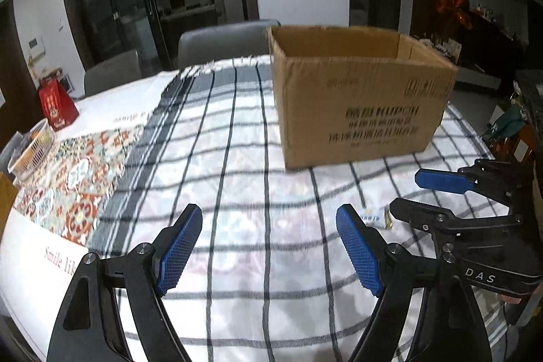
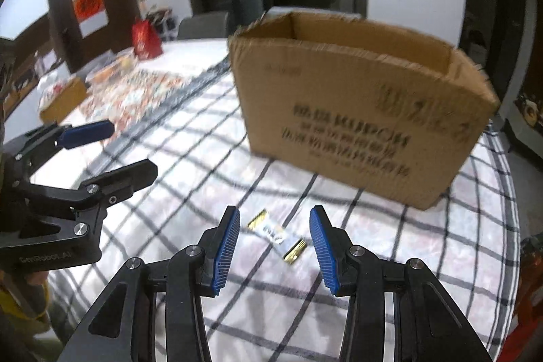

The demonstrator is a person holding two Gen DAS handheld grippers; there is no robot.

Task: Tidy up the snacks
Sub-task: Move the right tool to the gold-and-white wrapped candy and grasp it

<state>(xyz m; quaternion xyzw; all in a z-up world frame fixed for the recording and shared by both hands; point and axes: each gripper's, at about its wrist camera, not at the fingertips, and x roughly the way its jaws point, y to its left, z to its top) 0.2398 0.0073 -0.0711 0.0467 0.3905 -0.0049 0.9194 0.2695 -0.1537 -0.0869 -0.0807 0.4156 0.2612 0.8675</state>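
One snack packet (image 2: 275, 234): small flat wrapper, white-blue middle with blurred print, gold crimped ends, lying diagonal on the checked cloth (image 2: 190, 165) in front of the cardboard box (image 2: 356, 117), apart from it. One box, brown, top open, dark printed characters on its side, inside not visible. Two grippers, black frames, blue ribbed pads. Right gripper (image 2: 275, 246) tilted down toward the table, jaws parted, packet seen in the gap between the pads, not touched by either; cannot tell how high above it. Left gripper (image 1: 269, 246) also angled down, jaws spread wide, nothing between them, just cloth below. In the left wrist view the packet (image 1: 375, 216) peeks out just beyond its right finger, near the right gripper's tips. Further back: one red gift bag (image 1: 57, 107), one white basket (image 1: 32, 146).
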